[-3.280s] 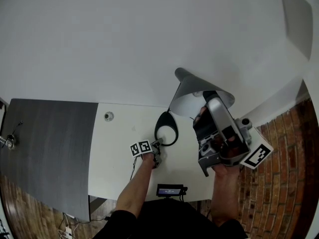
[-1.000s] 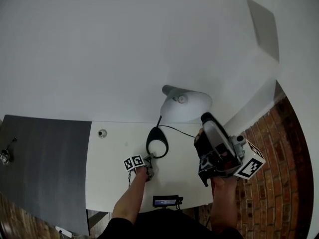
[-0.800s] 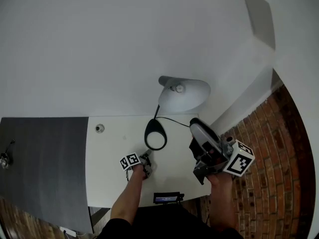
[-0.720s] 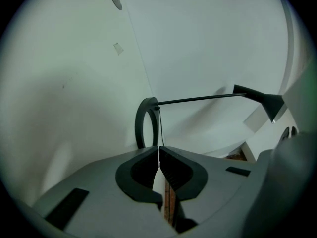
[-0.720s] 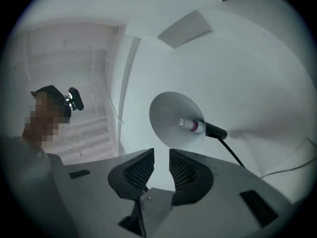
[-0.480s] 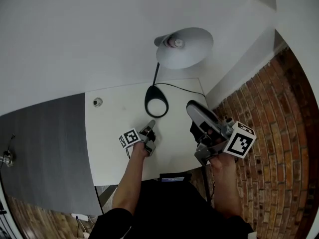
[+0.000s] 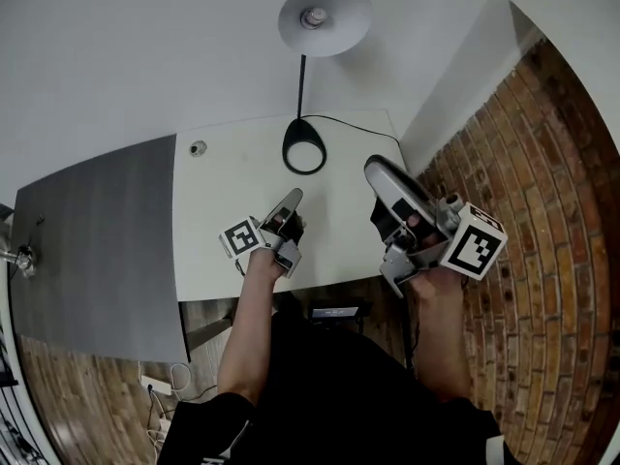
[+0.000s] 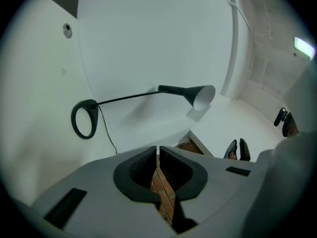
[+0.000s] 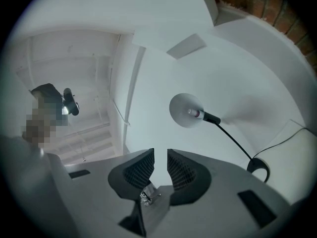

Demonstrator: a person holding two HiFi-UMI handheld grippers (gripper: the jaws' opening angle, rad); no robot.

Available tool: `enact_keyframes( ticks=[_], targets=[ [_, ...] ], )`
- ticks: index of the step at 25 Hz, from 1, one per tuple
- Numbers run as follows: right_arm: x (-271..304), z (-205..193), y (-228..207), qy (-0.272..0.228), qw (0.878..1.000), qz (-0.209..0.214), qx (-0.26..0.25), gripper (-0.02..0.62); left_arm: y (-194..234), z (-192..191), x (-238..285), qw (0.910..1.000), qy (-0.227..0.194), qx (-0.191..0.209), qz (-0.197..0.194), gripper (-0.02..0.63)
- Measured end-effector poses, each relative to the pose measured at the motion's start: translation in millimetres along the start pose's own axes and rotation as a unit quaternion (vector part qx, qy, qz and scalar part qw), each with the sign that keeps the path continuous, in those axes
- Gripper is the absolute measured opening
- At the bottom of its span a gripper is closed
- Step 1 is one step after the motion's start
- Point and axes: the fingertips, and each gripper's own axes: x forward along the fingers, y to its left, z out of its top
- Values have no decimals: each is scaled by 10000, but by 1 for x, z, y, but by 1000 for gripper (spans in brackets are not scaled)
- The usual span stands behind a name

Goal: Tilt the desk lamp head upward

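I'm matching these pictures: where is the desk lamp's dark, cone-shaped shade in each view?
Head view: dark cone-shaped shade, top centre.
Left gripper view: shade just right of centre.
Right gripper view: shade near centre, open side showing.
Shared landmark: black ring-shaped lamp base.

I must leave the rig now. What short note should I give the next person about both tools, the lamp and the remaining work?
Left tool: shut, empty, held over the desk, clear of the lamp.
Right tool: open, empty, also clear of the lamp.
Lamp: the base stands near the desk's far edge. The head is tilted up, so its open side and bulb face the head view.
Done: the tilt, as far as the views show.
Left: probably nothing; just check that the head keeps this angle.
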Motion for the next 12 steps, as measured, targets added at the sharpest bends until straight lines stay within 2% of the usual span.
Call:
enact_keyframes(
  ticks=[3, 8, 12],
  targets=[
    [-45, -7, 8, -222, 9993, 43, 281, 86, -40, -32, -15, 9995, 80, 287, -88, 15],
    [-96, -21, 25, -400, 9981, 197, 431, 86, -84, -81, -46, 9978, 165, 634, -129, 15],
    [-122, -27, 36, -520, 9965, 299, 589, 86, -116, -99, -62, 9962, 141, 837, -178, 15]
  ],
)
